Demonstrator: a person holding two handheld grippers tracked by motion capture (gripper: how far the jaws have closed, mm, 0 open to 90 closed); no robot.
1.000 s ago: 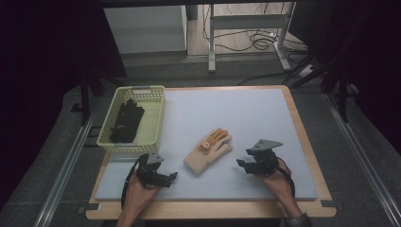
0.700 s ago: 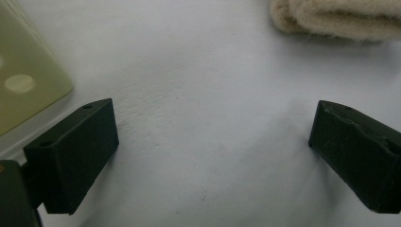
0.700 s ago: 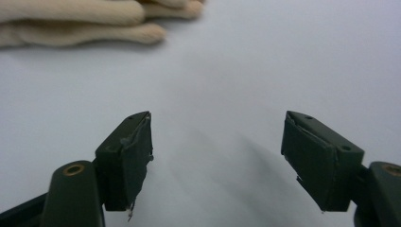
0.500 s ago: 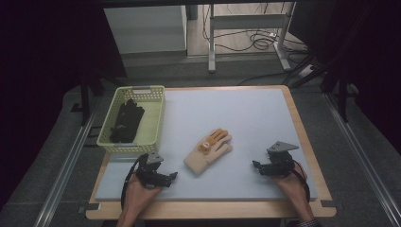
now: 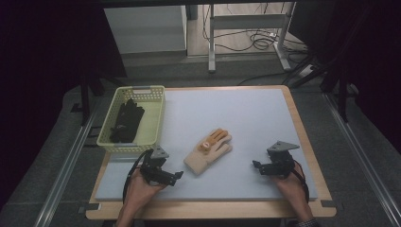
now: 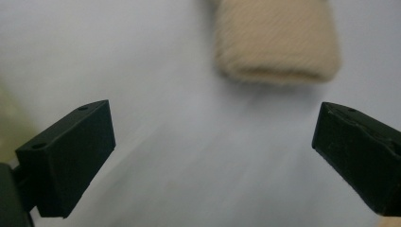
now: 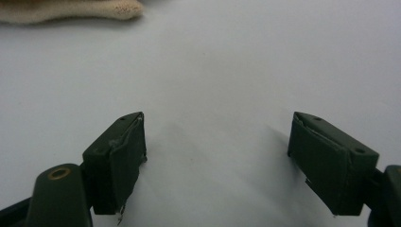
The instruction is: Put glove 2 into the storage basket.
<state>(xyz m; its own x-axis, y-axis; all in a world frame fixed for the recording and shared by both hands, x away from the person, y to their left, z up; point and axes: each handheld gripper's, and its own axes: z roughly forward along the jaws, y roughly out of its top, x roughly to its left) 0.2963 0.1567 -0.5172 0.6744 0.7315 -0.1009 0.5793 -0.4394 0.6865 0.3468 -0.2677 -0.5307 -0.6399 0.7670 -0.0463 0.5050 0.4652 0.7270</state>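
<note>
A beige knit glove (image 5: 208, 151) with orange marks lies flat on the pale blue mat (image 5: 236, 111), cuff toward me. My left gripper (image 5: 177, 176) hovers just left of the cuff. Its jaws stand wide open (image 6: 213, 132) with nothing between them, and the glove's cuff (image 6: 276, 42) is ahead of them. My right gripper (image 5: 256, 166) is on the mat to the right of the glove. Its jaws have just been opening and stand wide (image 7: 217, 137) over bare mat. The edge of the glove (image 7: 71, 9) lies far ahead at the left.
A yellow-green plastic basket (image 5: 152, 118) sits at the mat's back left with black gloves (image 5: 126, 122) in it. A wooden board (image 5: 302, 142) rims the mat. Beyond the table are a dark floor, metal legs and cables.
My right gripper has drawn back to the right and toward me, away from the glove, then stopped. The left gripper has lifted a little beside the cuff.
</note>
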